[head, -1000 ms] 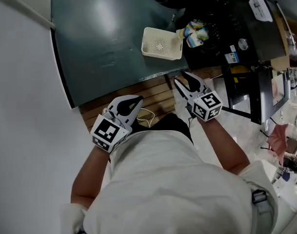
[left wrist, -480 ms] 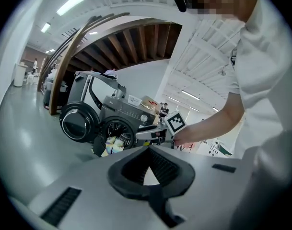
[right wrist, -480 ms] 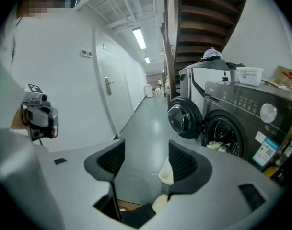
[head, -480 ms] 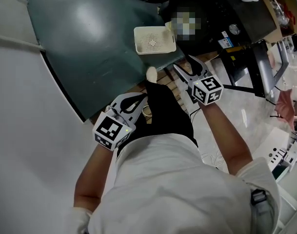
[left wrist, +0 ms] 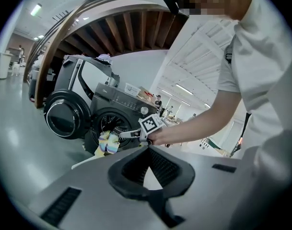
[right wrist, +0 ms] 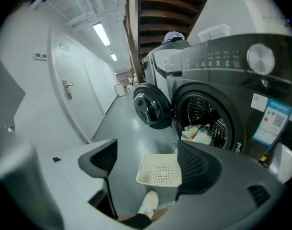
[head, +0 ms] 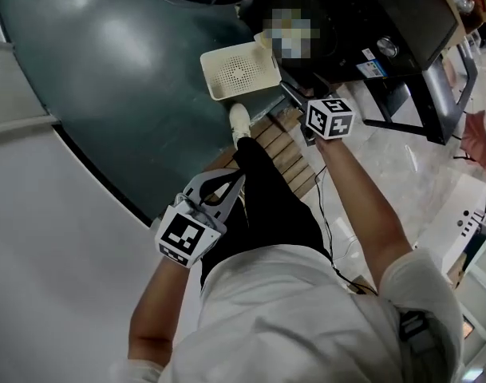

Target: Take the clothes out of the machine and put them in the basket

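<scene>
Right hand-held gripper [right wrist: 146, 164], just opened, empty, has neared the dark front-loading machine [right wrist: 217, 80]; left hand-held gripper [left wrist: 146, 148] clenched; haste could drop pastel clothes [right wrist: 196, 133].

The basket [right wrist: 160, 172] is seen as cream with a dotted grid of holes, the machine [right wrist: 222, 61] as dark grey, the clothes [right wrist: 196, 133] as pastel yellow, blue and white, the floor [right wrist: 131, 133] as grey-green.

Machine door [right wrist: 150, 104] swung aside, drum [right wrist: 205, 111] mouth open, basket [right wrist: 153, 170] standing before it
</scene>
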`<state>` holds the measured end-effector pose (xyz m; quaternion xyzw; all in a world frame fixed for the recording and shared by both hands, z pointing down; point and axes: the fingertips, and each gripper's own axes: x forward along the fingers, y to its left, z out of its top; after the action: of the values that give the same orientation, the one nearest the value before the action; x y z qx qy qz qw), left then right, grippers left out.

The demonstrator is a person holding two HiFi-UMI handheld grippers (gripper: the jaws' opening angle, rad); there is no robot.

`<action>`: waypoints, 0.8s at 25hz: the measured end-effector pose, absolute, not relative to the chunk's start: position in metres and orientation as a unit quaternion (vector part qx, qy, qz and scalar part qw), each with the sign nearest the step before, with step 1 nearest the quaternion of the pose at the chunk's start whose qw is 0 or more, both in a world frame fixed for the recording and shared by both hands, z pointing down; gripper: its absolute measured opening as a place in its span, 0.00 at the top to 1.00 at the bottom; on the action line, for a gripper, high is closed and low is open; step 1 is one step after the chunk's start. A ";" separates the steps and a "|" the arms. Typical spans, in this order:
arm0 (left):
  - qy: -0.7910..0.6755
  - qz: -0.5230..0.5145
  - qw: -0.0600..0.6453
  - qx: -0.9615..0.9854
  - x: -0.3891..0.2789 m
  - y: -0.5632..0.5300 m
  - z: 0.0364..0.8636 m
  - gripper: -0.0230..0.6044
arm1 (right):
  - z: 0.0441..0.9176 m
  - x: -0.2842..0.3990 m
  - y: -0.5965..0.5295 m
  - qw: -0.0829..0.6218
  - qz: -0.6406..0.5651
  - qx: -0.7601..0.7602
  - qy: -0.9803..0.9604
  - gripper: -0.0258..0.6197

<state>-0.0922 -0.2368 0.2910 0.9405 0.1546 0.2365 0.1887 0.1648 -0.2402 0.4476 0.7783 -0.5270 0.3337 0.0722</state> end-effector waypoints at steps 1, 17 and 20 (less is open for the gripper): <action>0.163 0.242 0.184 0.939 -0.083 -0.241 0.299 0.97 | 0.462 0.179 -0.244 0.065 0.342 0.784 -0.514 0.38; 0.241 0.272 0.145 0.920 0.056 -0.294 0.375 0.97 | 0.659 0.367 -0.290 0.016 0.439 0.826 -0.352 0.32; 0.245 0.273 0.144 0.919 0.078 -0.303 0.388 0.97 | 0.689 0.392 -0.295 0.001 0.453 0.831 -0.322 0.27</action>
<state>0.0777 -0.3025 0.3883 0.9189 0.2454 0.2732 0.1438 0.3924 -0.2953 0.6891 0.8311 -0.3221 0.4533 0.0006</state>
